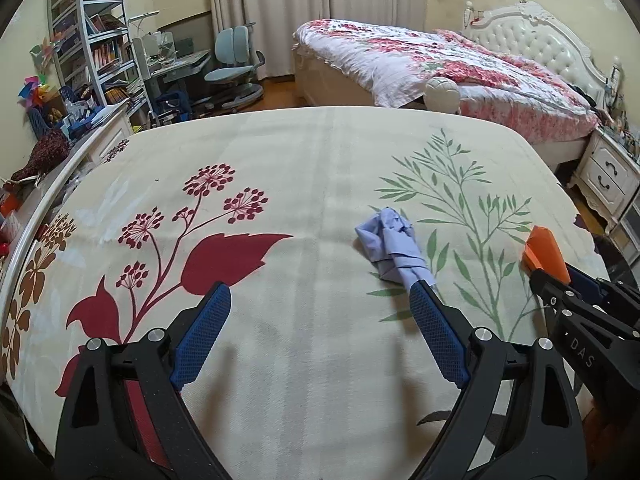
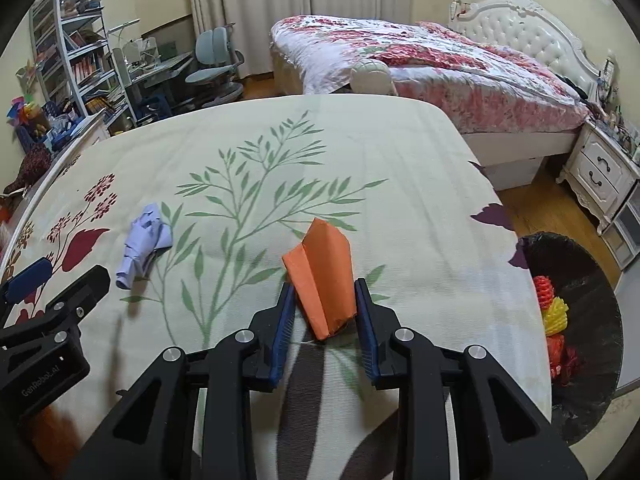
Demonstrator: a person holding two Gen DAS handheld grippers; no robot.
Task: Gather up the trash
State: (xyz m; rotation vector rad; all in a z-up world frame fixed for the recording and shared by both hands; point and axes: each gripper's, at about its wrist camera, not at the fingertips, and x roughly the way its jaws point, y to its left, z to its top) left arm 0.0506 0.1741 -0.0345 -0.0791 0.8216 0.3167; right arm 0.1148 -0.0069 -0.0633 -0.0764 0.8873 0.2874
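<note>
**Orange paper gripped, blue wad waiting**

On the surface (image 2: 400, 152), near its right edge beside the bin (image 2: 580, 320), the right gripper (image 2: 325, 292) pinches the orange paper (image 2: 324, 276) — it may slip. The left gripper (image 1: 320, 304) gapes empty; its right finger hides the blue wad's (image 1: 390, 248) near end — any nudge could shift it.

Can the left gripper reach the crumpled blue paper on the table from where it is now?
Probably yes. The left gripper has open jaws, and the crumpled blue paper lies just ahead by its right fingertip, with only bare tablecloth between.
</note>
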